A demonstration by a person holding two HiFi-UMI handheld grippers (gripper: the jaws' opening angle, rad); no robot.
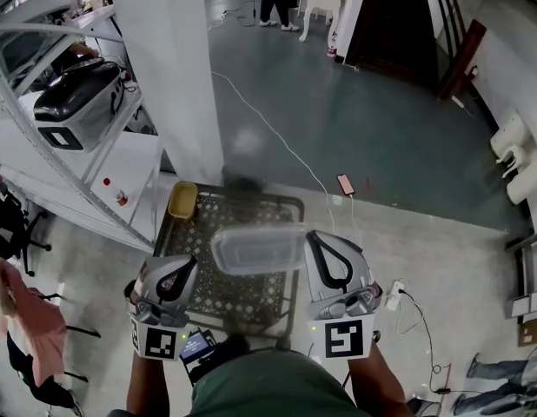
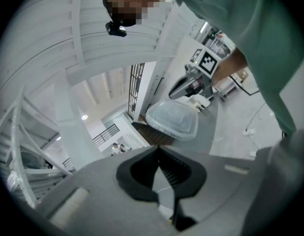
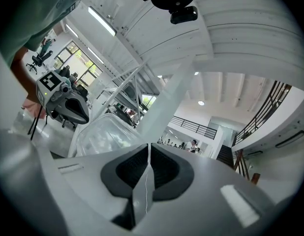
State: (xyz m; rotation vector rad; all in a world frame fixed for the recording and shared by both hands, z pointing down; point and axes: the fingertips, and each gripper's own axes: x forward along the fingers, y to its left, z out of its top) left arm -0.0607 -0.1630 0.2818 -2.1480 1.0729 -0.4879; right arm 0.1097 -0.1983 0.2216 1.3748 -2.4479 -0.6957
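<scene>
The clear, rounded-rectangular plastic tub [image 1: 258, 248], with nothing visible inside, hangs above the black metal mesh table [image 1: 238, 295], its right rim pinched in the closed right gripper [image 1: 314, 243], while the left gripper [image 1: 180, 272], closed on nothing, hovers beside it, a small yellow tub [image 1: 182, 200] sitting on the table's far left corner.

Soft, even indoor light fills the head view. Shadows are faint, and the dark floor [image 1: 355, 102] carries a pale sheen just right of the white pillar [image 1: 177, 68]. The clear plastic container [image 1: 258, 248] looks slightly smeared by motion. Both gripper views are strongly fisheye, with straight beams bowing and the corners black. In the right gripper view a strip light [image 3: 102, 21] and a round ceiling lamp [image 3: 201, 103] glare, and the far-left windows [image 3: 80, 58] blow out. The nearest grey foreground is out of focus in both.
</scene>
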